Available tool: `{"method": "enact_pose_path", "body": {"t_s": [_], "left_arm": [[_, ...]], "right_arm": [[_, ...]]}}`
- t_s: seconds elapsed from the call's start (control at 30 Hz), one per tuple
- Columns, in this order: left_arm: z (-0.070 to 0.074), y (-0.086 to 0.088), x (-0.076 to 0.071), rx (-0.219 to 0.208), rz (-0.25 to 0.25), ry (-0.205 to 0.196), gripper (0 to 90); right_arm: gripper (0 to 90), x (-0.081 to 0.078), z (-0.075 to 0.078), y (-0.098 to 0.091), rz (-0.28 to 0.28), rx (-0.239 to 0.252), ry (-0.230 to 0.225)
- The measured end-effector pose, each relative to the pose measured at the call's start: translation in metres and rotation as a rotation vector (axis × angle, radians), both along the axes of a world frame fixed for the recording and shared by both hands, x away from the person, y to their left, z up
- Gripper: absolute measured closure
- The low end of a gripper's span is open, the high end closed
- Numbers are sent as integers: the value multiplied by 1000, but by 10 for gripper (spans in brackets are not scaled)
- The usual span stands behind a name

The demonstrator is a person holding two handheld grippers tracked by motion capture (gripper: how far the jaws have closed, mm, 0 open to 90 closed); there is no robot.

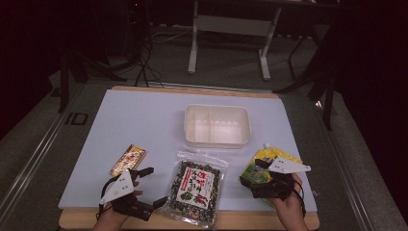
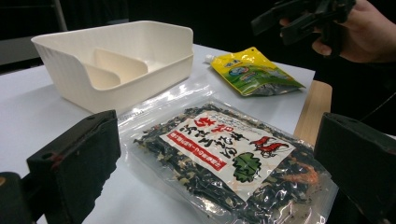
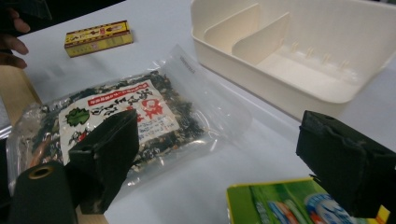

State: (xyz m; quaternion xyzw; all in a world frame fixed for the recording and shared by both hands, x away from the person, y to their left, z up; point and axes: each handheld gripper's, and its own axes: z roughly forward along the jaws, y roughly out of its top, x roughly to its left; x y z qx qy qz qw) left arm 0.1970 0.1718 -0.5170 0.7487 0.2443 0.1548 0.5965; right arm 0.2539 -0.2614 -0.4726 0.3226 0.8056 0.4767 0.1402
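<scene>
Left gripper (image 1: pixel 153 185) is hovering with jaws spread wide, empty, just left of the seaweed packet (image 1: pixel 196 188), which is lying flat at the table's near edge. Right gripper (image 1: pixel 254 177) is hovering jaws apart, empty, over the yellow-green pouch (image 1: pixel 274 159). White divided tray (image 1: pixel 217 139) is sitting behind the packet.
</scene>
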Motion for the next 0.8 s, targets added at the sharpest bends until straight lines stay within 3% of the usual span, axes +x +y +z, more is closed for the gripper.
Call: {"method": "enact_pose_path", "body": {"t_s": [0.07, 0.2, 0.4, 0.57, 0.8], "left_arm": [[0, 0, 0, 4, -2, 6, 7], [-1, -1, 1, 10, -8, 14, 7], [-2, -3, 0, 17, -14, 17, 7], [-2, -3, 0, 24, -16, 18, 7], [-3, -4, 0, 30, -17, 18, 7]], "right_arm": [[125, 6, -2, 5, 21, 11, 37], [106, 15, -6, 12, 68, 22, 63], [106, 34, -17, 21, 111, -7, 147], [158, 50, -25, 25, 135, -9, 202], [244, 70, -30, 27, 131, -40, 229]]}}
